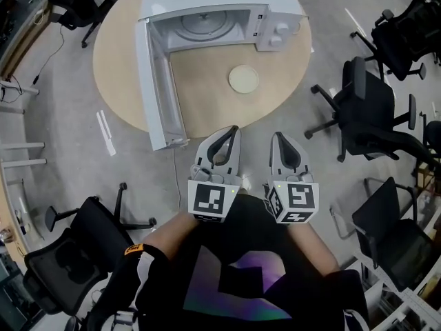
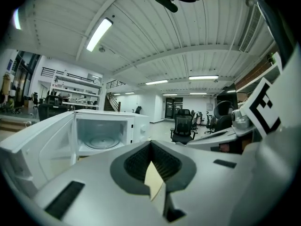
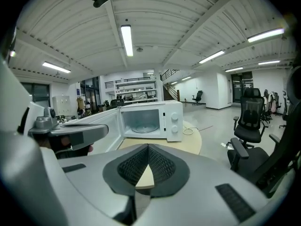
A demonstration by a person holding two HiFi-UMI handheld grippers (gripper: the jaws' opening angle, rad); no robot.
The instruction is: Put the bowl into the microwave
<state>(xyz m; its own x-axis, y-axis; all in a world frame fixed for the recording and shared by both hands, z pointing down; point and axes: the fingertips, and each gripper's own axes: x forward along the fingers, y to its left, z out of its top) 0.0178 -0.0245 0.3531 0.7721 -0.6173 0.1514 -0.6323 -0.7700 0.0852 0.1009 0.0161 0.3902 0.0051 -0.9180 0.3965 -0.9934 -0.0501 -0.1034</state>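
A shallow cream bowl (image 1: 243,79) rests on the round wooden table (image 1: 207,109), just in front of the white microwave (image 1: 213,5). The microwave's door (image 1: 160,92) is swung wide open toward me on the left, and the glass turntable (image 1: 204,25) inside is bare. My left gripper (image 1: 233,129) and right gripper (image 1: 275,136) hover side by side at the table's near edge, short of the bowl, both shut and holding nothing. The left gripper view looks over its shut jaws (image 2: 150,143) into the microwave (image 2: 101,131). The right gripper view shows its shut jaws (image 3: 148,146) below the microwave (image 3: 150,121).
Black office chairs stand to the right (image 1: 365,112) and lower left (image 1: 83,247) of the table. The open door juts out past the table's left front edge. A cable (image 3: 193,131) lies on the table beside the microwave.
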